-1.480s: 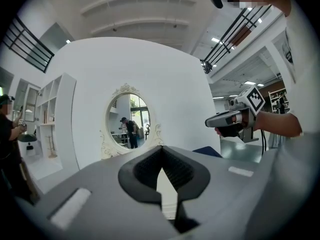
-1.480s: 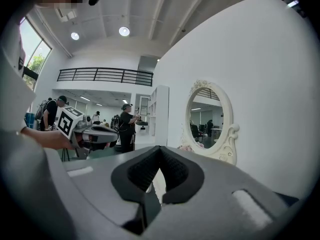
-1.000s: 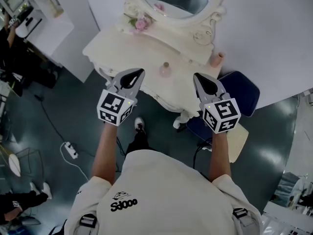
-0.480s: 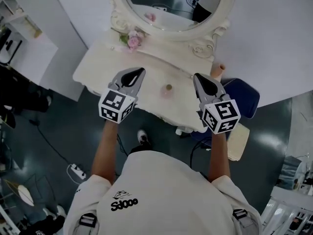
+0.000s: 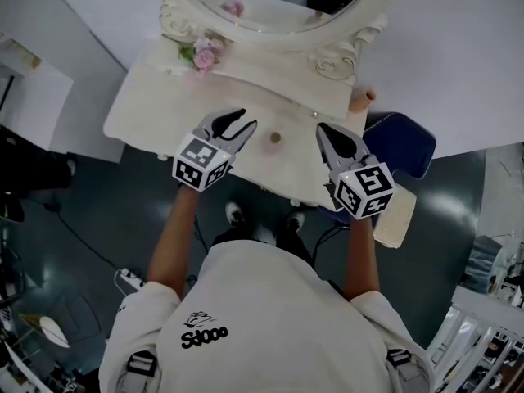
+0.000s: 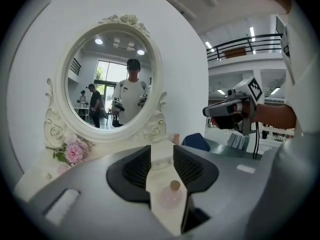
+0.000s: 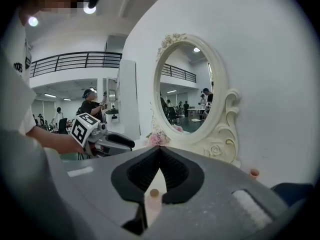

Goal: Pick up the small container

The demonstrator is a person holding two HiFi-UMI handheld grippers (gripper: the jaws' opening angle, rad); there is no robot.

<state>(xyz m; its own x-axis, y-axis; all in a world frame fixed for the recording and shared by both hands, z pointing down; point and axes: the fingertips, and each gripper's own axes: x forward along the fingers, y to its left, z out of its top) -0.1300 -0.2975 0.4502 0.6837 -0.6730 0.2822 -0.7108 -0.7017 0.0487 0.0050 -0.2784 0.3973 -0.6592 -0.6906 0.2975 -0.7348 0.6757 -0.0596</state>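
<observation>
A white, carved tabletop (image 5: 155,109) stands against a pale wall, with an oval mirror (image 5: 270,2) along its back edge and a spray of pink flowers (image 5: 203,53) near the back left corner. A small pinkish pot (image 5: 363,99) sits at the back right corner, and a blue chair (image 5: 403,142) is off the right edge.

The small container (image 5: 276,137), a round pink bottle with a cork-like stopper, stands upright about midway between the back and front edges, near the middle of the tabletop's width. Nothing touches it.

The step in hand looks like the approach. The left hand-held gripper (image 5: 244,119) is over the tabletop just left of the bottle. Its jaws have just been opening and now stand apart. In the left gripper view the bottle (image 6: 171,194) lines up in the gap but lies ahead of the pads, so nothing is grasped. The right hand-held gripper (image 5: 322,129) hangs to the bottle's right, clenched with its tips together and holding nothing.

The next move probably calls for sliding the left one forward and a little lower until the pads flank the bottle's round body below the neck, then closing gently. The glassy, rounded shape could squirt out or tip if pinched high.
</observation>
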